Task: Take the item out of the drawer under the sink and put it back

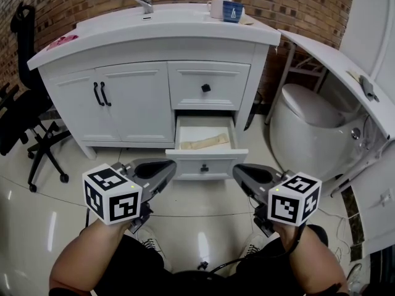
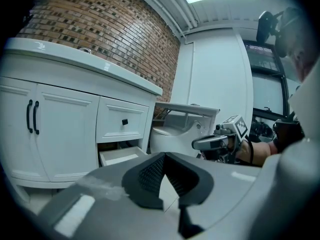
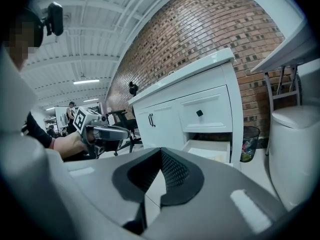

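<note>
Reference landmark: the open lower drawer (image 1: 219, 165) of the white cabinet (image 1: 133, 103) under the sink (image 1: 154, 24).

Item: I see the item (image 1: 205, 143), a flat tan strip, lying on the bottom of this drawer, slightly askew. Nothing touches it.

Left hand-held gripper (image 1: 171, 168): I read its jaws as closed together, pad against pad, with nothing between them. It is held in front of the drawer, off the left front corner, clear of the front panel.

Right hand-held gripper (image 1: 238, 172): its jaws are likewise closed together and empty. It is held in front of the drawer, off the right front corner, not touching it.

Surroundings: a closed upper drawer (image 1: 185, 85) sits directly above the open drawer. A toilet (image 1: 305, 119) stands to the right of the drawer. An office chair (image 1: 24, 128) stands well to its left.
</note>
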A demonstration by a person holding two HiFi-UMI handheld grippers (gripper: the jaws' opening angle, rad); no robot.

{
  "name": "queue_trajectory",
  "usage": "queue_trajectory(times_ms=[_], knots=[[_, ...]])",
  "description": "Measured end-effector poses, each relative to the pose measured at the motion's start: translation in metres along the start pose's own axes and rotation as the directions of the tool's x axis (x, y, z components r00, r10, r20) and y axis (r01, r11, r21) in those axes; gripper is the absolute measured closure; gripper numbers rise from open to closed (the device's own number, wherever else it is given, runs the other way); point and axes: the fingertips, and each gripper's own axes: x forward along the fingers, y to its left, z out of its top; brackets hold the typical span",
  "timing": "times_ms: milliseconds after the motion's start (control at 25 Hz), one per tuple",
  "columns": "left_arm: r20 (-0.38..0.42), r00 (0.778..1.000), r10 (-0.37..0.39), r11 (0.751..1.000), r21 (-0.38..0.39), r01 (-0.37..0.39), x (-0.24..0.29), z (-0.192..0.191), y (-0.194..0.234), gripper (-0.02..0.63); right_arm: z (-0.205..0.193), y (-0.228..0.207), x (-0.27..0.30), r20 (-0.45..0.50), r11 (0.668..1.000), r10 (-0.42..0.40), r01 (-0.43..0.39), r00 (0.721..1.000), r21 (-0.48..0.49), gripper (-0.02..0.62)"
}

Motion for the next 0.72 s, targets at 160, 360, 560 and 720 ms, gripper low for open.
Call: queue_trajectory(times_ms=[160,360,560,720], knots=[[0.001,1.000,0.001,1.000,-0.002,-0.001,0.0007,-0.0004,0.0010,0.600,0.0001,-0.0021,-0.0003,0.002,1.000,-0.004,0.004,1.000,0.002,0.591],[0.002,1.000,0.003,1.000,-0.004,-0.003,0.0005,0.0003,0.0024,0.600,-0.0008,-0.0007,0.0000,-0.004,1.000,-0.006,0.006,1.000,0.000,0.591],[0.001,1.000,0.000,1.000,-0.002,0.000,0.0022,0.0000,0.0018,0.600,-0.0010,-0.0001,0.0000,-0.005,1.000,-0.003,0.003,1.000,-0.001,0.591],[0.001,1.000,-0.001,1.000,-0.002,0.001,0.0027,0.0003,0.0024,0.600,-0.0009,0.0005,0.0011,-0.006,1.000,0.000,0.000,1.000,-0.003,0.591]])
